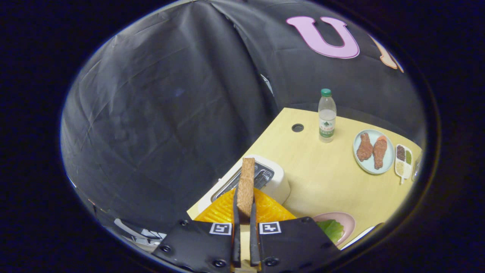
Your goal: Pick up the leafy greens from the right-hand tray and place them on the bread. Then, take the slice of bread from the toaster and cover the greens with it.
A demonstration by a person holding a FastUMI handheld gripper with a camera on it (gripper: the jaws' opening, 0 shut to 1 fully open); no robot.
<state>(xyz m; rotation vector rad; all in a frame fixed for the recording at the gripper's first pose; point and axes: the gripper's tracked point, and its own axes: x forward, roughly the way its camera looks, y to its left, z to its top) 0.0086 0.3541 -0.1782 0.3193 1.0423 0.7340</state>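
- Between the two fingers, a slice of bread [246, 185] stands on edge, clamped from both sides, its long axis running straight ahead and upward from the gripper [245, 212].
- Both fingers press flat on the slice's broad faces, so the gripper is grasping the bread, with only the thin crust edge turned toward the camera.
- Just beyond the slice sits a white toaster [265, 182] at the table's near-left edge, its slots open to view under the raised bread.
- An orange ridged tray [265, 210] lies right under the fingers, touching or overlapping the toaster's near side; which one, I cannot tell.
- Beside the right finger, a pink plate [346, 220] holds leafy greens [331, 229], partly hidden behind the gripper's body.
- Toward the table's far edge stands a water bottle [327, 115] with a green cap, upright, near a round hole [298, 127] in the wooden table [314, 174].
- Along the table's right edge rest a pale blue plate [373, 165] carrying two brown meat pieces [372, 151] and a small divided dish [404, 161] of seasonings.
- The gripper is tilted downward over the table's near-left corner.
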